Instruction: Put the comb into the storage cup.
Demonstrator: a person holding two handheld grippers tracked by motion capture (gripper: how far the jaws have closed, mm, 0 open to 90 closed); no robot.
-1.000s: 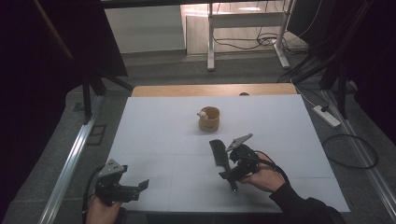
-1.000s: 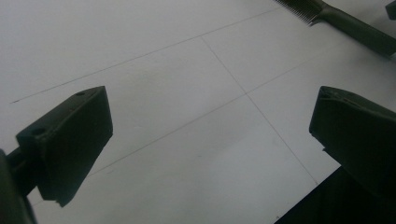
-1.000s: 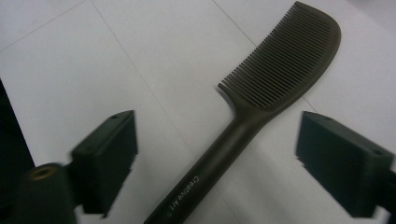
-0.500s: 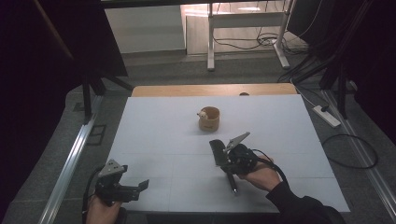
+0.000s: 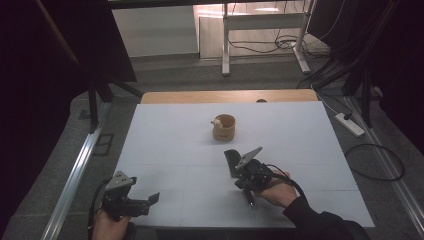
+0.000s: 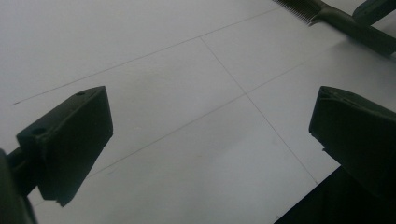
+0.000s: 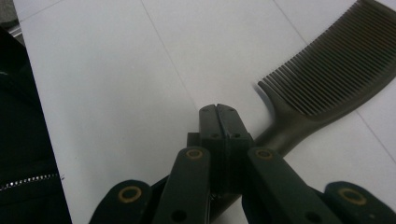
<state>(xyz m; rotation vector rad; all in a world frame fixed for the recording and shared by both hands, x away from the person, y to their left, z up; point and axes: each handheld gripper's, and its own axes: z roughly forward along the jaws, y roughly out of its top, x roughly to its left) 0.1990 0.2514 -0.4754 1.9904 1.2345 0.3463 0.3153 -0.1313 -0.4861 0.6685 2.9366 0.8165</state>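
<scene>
A dark comb point(image 5: 231, 161) lies flat on the white table point(image 5: 165, 145), teeth end away from the person. My right gripper point(image 5: 239, 172) sits low over its handle. In the right gripper view the two pads meet with no gap point(image 7: 218, 122), and the comb point(image 7: 327, 74) runs out from under them to the upper right. Whether the pads pinch any of the handle is hidden. My left gripper point(image 5: 152, 199) hovers at the table's front left corner, jaws wide apart with only bare table between them point(image 6: 210, 140).
A tan cup point(image 5: 224, 126) with a small white thing at its rim stands in the middle of the table, beyond the comb. The table's wooden far edge point(image 5: 200, 96) and front edge point(image 6: 299, 200) are close. Cables and a power strip point(image 5: 350, 124) lie on the floor to the right.
The right gripper has edged slightly up and left over the comb's handle. The comb, the cup and the left gripper have stayed where they were.
</scene>
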